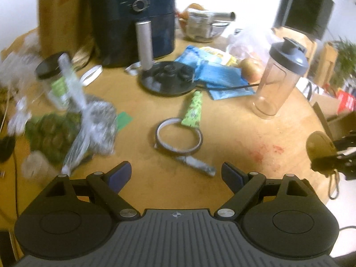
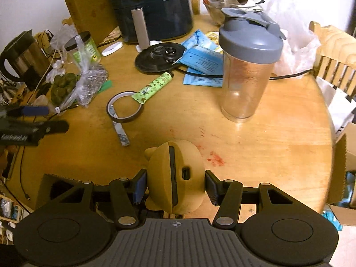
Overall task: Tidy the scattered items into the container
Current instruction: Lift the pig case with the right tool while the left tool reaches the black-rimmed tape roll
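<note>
The small tan bear-shaped case [image 2: 175,178] sits between the two blue pads of the right gripper [image 2: 175,185], which is clenched on its sides. It is held above the near edge of the round wooden table [image 2: 267,146], not resting on it, with its seam and its small port turned up toward the camera. I judge that it is gripped by the flat sides because the rounded ears would slip.

The left gripper [image 1: 175,178] is released: its jaws stand wide apart and hold nothing, low over the table. Just in front of it lie the tape roll [image 1: 178,134] with a loose strip, and the green tube [image 1: 193,109], whose flat end rests on the roll's rim. Probably it is kept open so that it can take one of these next.

Farther back stand the clear shaker bottle [image 2: 247,66], the blue packets [image 2: 203,63] and the dark air fryer [image 2: 153,6]. A cardboard box [image 2: 342,178] shows beside the table at the right; it may be the container, but I cannot tell.
</note>
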Tool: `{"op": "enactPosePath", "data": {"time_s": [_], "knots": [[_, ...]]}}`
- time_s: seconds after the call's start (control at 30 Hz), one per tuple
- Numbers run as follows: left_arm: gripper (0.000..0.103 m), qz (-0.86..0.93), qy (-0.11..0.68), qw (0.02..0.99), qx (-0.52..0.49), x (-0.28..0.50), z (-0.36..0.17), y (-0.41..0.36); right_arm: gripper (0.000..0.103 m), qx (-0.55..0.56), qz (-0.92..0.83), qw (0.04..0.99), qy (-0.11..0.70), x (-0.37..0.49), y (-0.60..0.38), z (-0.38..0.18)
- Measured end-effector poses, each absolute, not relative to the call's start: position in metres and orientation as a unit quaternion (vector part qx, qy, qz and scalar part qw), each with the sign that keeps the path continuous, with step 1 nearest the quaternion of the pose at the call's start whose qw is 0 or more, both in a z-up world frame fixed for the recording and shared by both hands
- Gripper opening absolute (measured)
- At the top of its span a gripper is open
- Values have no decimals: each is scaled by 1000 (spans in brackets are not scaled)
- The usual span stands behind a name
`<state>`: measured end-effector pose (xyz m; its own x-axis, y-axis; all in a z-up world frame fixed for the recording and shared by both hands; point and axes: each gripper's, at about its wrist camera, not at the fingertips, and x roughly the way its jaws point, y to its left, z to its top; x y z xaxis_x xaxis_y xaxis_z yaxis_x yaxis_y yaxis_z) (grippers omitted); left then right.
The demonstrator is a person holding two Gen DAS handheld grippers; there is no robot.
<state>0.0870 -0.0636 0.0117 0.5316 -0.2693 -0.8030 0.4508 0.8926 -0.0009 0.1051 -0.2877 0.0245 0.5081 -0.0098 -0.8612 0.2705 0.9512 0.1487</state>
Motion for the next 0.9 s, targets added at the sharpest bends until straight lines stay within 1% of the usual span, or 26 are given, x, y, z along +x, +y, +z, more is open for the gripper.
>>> {"op": "enactPosePath", "data": {"time_s": [0.17, 0.47, 0.57, 0.63, 0.9], "knots": [[89, -226, 423, 863, 156, 104, 4, -80, 57, 135, -87, 857, 490, 98, -282, 26], [94, -271, 409, 853, 182, 132, -23, -97, 57, 157, -112, 853, 486, 84, -282, 30], [98, -281, 409, 849, 185, 143, -33, -101, 57, 164, -119, 850, 486, 79, -282, 30], [103, -287, 411, 846, 182, 150, -42, -102, 57, 167, -123, 848, 487, 77, -282, 29], [103, -303, 427, 828, 201, 173, -71, -112, 57, 172, -136, 845, 488, 74, -280, 29]]}}
